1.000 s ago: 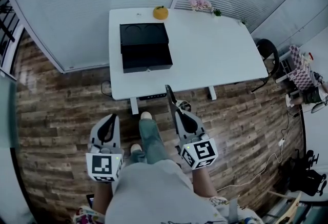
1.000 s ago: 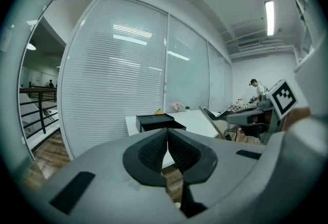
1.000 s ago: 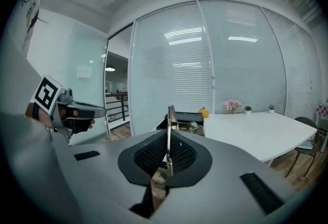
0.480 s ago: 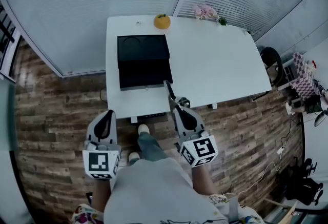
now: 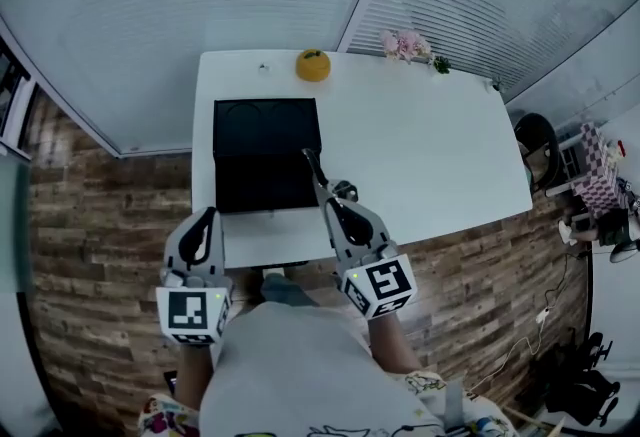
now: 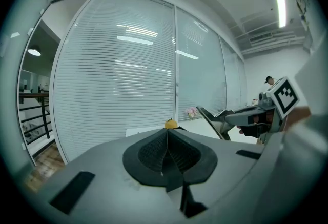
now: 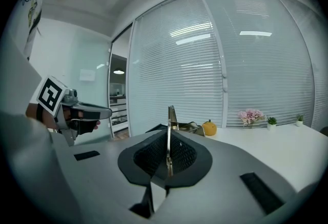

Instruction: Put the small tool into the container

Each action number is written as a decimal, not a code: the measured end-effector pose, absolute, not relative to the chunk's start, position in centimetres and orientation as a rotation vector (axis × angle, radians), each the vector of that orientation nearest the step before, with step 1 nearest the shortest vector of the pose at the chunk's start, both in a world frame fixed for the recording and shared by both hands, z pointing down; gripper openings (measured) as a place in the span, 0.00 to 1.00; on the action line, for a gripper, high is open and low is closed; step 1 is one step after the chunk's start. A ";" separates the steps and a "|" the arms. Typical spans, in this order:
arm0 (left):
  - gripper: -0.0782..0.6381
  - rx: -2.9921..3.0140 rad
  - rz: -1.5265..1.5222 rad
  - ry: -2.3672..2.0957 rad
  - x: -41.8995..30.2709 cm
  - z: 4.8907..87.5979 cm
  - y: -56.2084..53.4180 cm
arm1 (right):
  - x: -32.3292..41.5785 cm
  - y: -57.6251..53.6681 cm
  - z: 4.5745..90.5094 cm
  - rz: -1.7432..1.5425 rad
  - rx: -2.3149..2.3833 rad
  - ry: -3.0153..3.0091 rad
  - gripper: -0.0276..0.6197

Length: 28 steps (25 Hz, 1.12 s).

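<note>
A white worktop [image 5: 420, 155] stands on a wood-plank floor [image 5: 110, 225], its far edge close to a wall of blinds [image 5: 200, 5]. On its left half lies a black container [image 5: 265, 155], open and flat. Behind that, near the far edge, sits an orange fruit [image 5: 313, 65]. Further right along the same edge are pink flowers [image 5: 405, 44] and a small green plant [image 5: 441, 65]. The right half is bare.

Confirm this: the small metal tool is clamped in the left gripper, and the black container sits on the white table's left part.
Wrong gripper: the small metal tool is clamped in the right gripper, as the right gripper view shows; the left gripper is shut on nothing. The black container is on the white table's left part.
</note>
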<state>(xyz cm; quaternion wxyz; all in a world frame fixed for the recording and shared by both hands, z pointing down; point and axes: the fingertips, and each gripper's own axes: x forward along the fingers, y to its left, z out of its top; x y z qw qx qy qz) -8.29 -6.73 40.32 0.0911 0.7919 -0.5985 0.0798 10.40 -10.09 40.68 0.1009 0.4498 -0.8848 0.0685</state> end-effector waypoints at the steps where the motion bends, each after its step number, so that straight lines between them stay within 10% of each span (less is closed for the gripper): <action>1: 0.12 2.348 0.237 -1.787 -8.1 40.3 -7.4 | 10.5 -10.8 40.7 0.200 1.320 -2.619 0.05; 28: 0.12 2.323 0.274 -1.822 -11.4 40.3 -13.6 | 5.9 -18.0 41.5 0.220 1.169 -2.641 0.05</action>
